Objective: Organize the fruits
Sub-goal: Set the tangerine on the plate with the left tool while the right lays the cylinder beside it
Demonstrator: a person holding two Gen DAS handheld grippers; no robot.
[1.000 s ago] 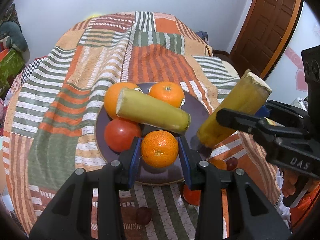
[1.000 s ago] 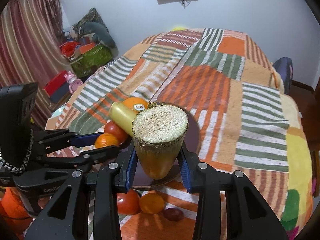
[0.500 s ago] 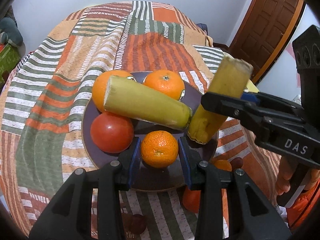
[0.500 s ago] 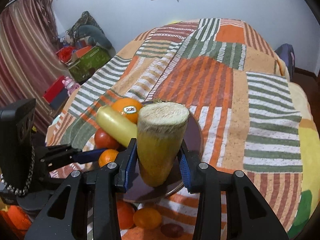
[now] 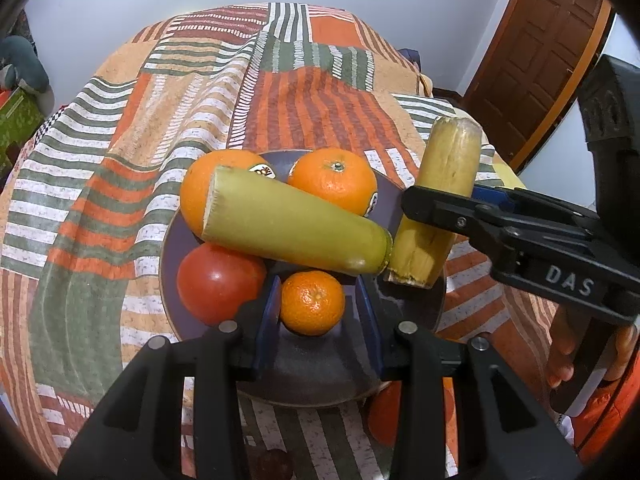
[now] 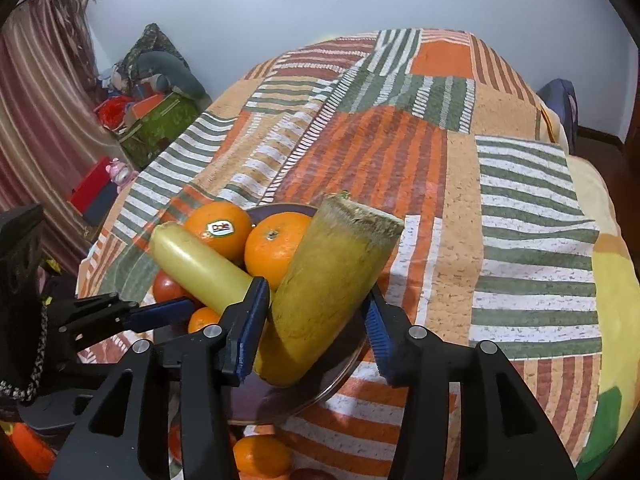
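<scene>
The left gripper (image 5: 318,312) had its blue-padded fingers set wide on either side of a small mandarin (image 5: 313,303), a gap showing on each side, so it gripped nothing; the mandarin sat on the near part of a dark plate (image 5: 320,376). The right gripper (image 6: 316,320) stood around a yellow sugarcane piece (image 6: 328,296), its left pad close against the cane and its right pad at the cane's edge; whether it pressed or merely touched could not be told. That cane leaned with its lower end on the plate's right side and its cut top tilted up and away. Just beside its base lay a second sugarcane piece (image 5: 292,228), resting across a tomato (image 5: 218,280) at the plate's left, a stickered orange (image 5: 212,188) at the far left and another orange (image 5: 334,186) at the far middle. The plate lay on a striped patchwork blanket (image 5: 160,120). More fruit (image 6: 260,458) lay off the plate on the near side, partly hidden by the gripper bodies. A wooden door (image 5: 536,56) stood far right.
</scene>
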